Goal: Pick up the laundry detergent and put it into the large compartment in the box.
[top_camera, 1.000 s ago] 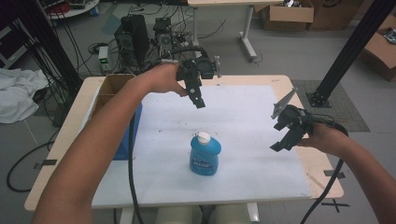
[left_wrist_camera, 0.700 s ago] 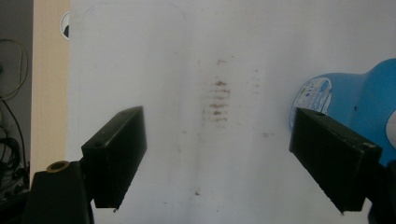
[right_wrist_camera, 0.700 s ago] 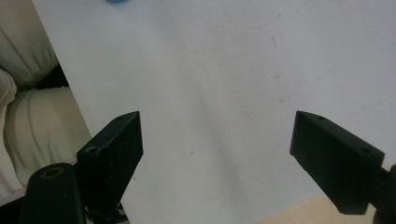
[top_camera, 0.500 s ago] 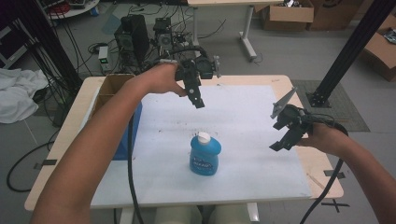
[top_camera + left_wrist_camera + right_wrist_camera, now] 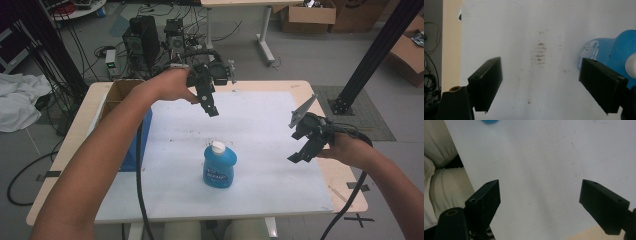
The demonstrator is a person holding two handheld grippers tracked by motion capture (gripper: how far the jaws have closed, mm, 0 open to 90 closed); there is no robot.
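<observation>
So, the white-topped table [image 5: 280, 125] is mostly bare. A cardboard box [image 5: 117, 92] sits at its far-left corner, out of my way. The blue soap bottle [image 5: 219, 166] stands upright near the front edge, untouched. Left gripper [image 5: 211, 109] and right gripper [image 5: 300, 155] both hover with jaws wide, so I'm pre-grasp; next I'd guess I lower one around the bottle.

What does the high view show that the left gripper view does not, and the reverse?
High view alone: both hands, the right gripper held open above the table's right side, a brown cardboard box at the far left, and the floor clutter beyond. Left gripper view alone: faint reddish-brown smudges on the sheet, between the left gripper's wide-open fingers. Both: the blue plastic bottle with a white cap and the white sheet covering the table.
</observation>
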